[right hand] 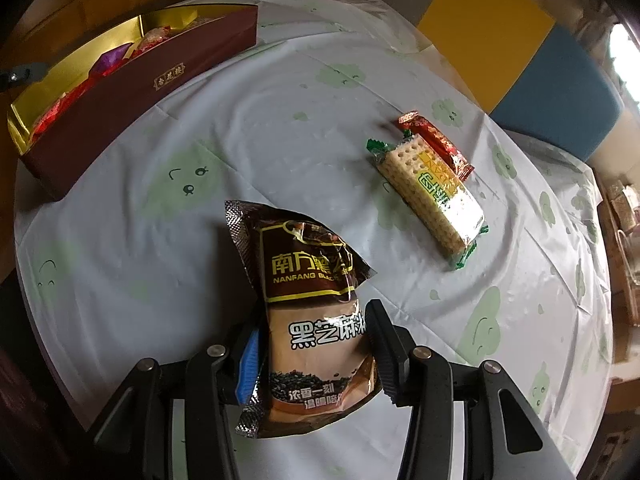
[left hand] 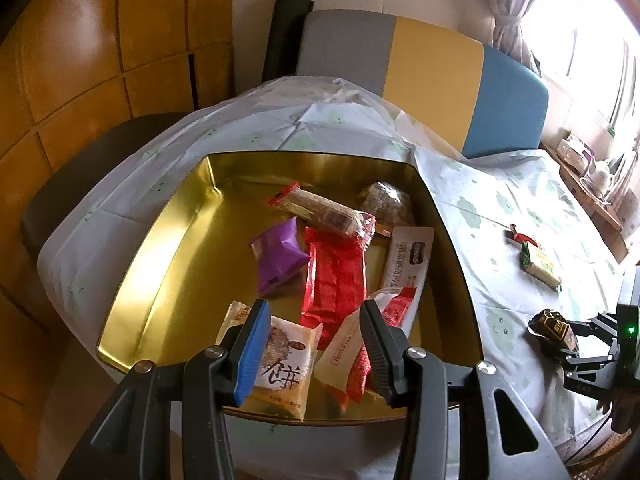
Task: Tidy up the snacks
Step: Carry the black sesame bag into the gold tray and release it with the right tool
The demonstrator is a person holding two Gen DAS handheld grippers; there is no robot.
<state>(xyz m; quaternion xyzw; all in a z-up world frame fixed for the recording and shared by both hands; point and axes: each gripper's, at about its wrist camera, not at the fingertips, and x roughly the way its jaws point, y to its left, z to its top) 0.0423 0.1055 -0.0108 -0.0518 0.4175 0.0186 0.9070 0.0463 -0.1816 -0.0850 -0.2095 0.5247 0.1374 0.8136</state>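
Here brown sesame packet (right hand: 316, 320) clamped in right hand-held gripper (right hand: 312, 344) (off tablecloth (right hand: 160, 280)).

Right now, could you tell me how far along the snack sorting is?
Mostly done: several packets already lie in the gold tin. The left gripper hovers open over it, empty. The right gripper grips a brown sesame packet. Still on the tablecloth: a cracker pack and a red packet.

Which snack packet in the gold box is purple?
The purple packet, left of the long red packet; the others are red, white, orange or clear.
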